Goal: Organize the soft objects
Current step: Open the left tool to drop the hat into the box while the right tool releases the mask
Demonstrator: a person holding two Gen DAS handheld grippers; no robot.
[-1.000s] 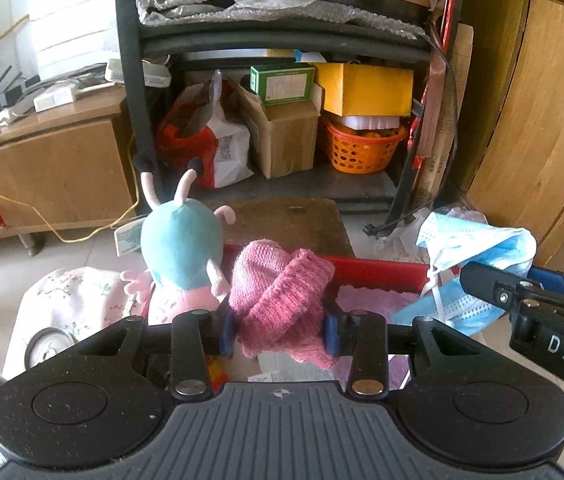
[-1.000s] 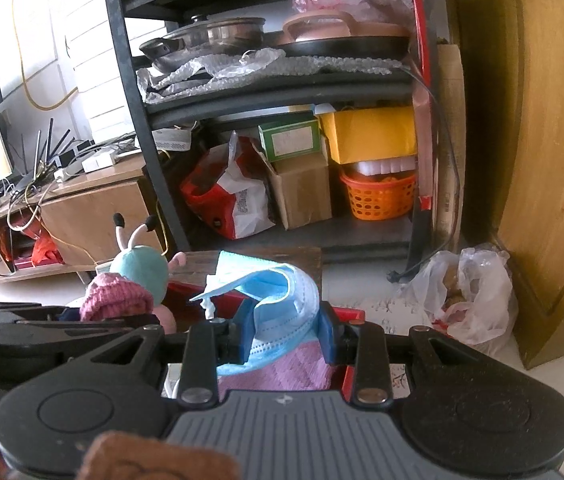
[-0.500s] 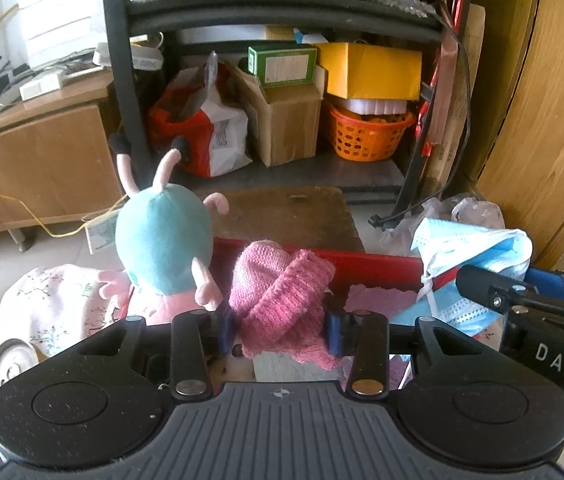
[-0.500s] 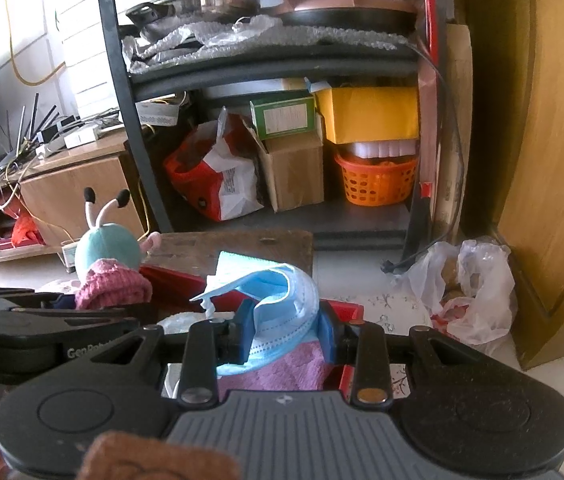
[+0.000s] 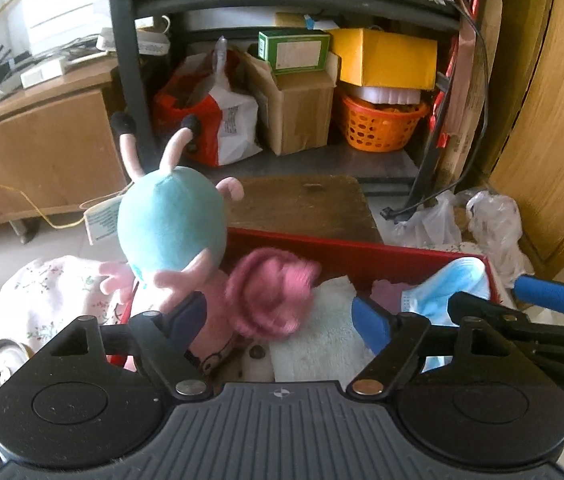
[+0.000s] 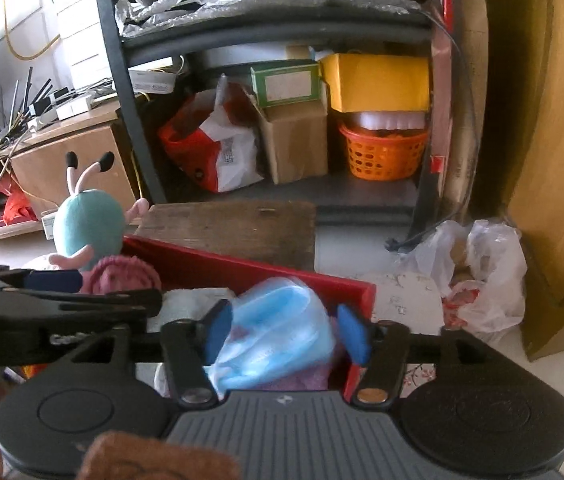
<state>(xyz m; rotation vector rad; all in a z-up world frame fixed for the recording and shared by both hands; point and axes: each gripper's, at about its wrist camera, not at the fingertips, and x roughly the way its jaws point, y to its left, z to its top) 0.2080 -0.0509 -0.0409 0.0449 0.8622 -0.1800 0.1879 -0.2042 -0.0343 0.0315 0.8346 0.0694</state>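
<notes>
The left gripper [image 5: 279, 318] has its jaws just swung wide, the pink knit hat [image 5: 271, 294] loose between them over the red box [image 5: 362, 250]. The right gripper [image 6: 284, 334] has also been opening, and its blue face masks [image 6: 277, 328] are dropping into the same box. A teal plush toy [image 5: 171, 226] leans at the box's left edge, seemingly not yet packed.
</notes>
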